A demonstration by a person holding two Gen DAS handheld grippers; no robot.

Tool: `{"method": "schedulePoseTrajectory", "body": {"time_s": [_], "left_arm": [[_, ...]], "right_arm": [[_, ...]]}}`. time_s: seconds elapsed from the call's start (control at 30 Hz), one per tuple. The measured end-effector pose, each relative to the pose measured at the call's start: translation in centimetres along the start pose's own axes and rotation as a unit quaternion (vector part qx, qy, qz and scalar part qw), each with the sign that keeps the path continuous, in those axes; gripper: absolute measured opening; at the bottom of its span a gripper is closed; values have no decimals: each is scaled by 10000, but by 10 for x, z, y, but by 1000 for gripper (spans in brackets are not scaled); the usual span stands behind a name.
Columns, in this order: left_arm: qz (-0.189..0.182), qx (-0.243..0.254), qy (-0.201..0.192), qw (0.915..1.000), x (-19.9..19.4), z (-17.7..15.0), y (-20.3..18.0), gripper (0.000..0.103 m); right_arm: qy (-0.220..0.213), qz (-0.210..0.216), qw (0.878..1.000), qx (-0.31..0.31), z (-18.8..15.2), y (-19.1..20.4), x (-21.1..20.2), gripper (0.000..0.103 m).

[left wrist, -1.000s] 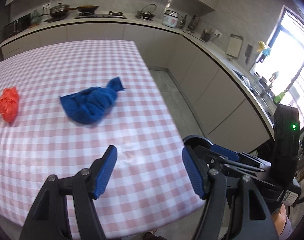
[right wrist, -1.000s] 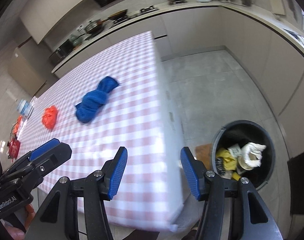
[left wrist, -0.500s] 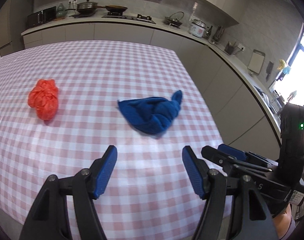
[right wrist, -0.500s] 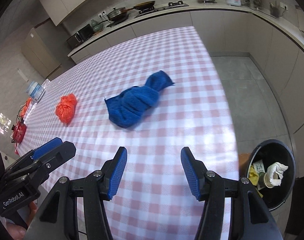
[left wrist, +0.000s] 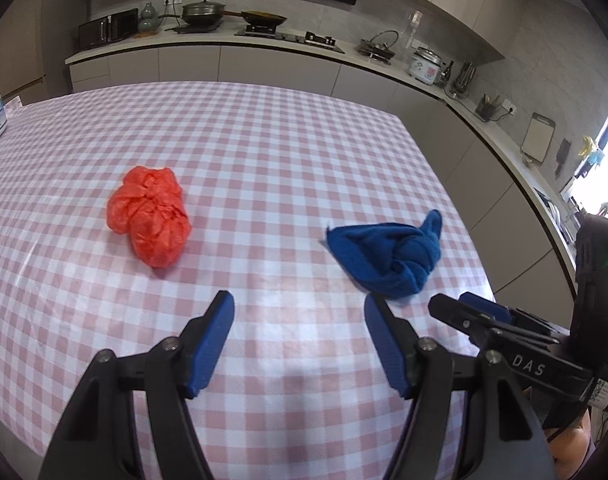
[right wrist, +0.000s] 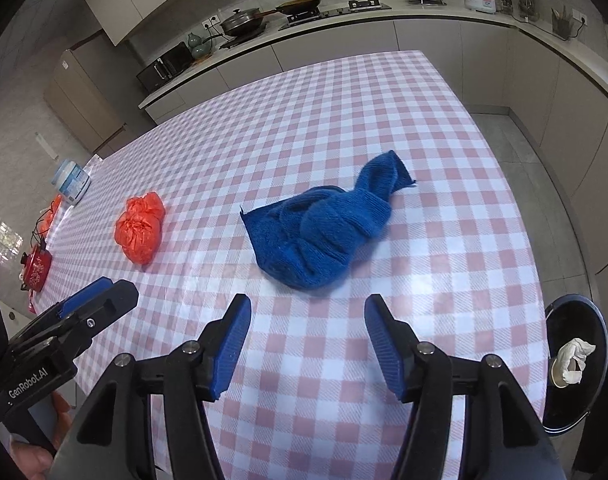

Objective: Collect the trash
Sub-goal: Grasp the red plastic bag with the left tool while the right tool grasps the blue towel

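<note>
At the far left edge of the table [right wrist: 455, 216], which wore a glossy pink-and-white checked cloth, stood a pale blue and white tub [right wrist: 71, 180], and nearer along that edge a small red kettle [right wrist: 36, 266] with a printed pattern. Further right lay a crumpled orange plastic bag [left wrist: 152, 216], knotted into a lumpy, crinkled ball with a thin sheen. The left gripper [left wrist: 298, 320] hung over the cloth just near of it, its ribbed blue pads spread apart with only tablecloth between them. To the right of the bag, well apart from it, sat a blue knitted cloth [right wrist: 323, 232], soft and fuzzy, twisted into a fat bundle with one end sticking out towards the far right. The right gripper [right wrist: 307, 324] hovered just near of this cloth, its jaws opening and pinching nothing, the pads clear of the fabric. Beyond the right edge of the table, down on the grey tiled floor, stood a round black bin [right wrist: 575, 360]; inside it I could see a wad of crumpled white paper [right wrist: 571, 364], the rest of its contents hidden.
</note>
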State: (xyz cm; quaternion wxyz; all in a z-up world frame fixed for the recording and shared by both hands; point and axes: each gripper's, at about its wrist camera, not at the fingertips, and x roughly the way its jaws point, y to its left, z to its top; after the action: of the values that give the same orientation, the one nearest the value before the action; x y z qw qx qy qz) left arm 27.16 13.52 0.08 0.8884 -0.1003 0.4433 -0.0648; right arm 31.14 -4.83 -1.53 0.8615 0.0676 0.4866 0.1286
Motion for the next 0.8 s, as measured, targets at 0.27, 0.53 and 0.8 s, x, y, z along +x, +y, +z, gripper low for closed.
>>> {"method": "schedulePoseTrajectory", "body": {"time_s": [0.27, 0.53, 0.8], "left_arm": [[164, -64, -6, 9998, 10, 16, 33, 69], [353, -213, -105, 9991, 19, 34, 68, 69], [526, -337, -78, 9980, 34, 47, 94, 69]], "right_arm": [[4, -227, 9996, 137, 13, 5, 18, 67], [32, -566, 9979, 322, 26, -2, 34, 73], [116, -798, 9957, 462, 37, -7, 54, 74]]}}
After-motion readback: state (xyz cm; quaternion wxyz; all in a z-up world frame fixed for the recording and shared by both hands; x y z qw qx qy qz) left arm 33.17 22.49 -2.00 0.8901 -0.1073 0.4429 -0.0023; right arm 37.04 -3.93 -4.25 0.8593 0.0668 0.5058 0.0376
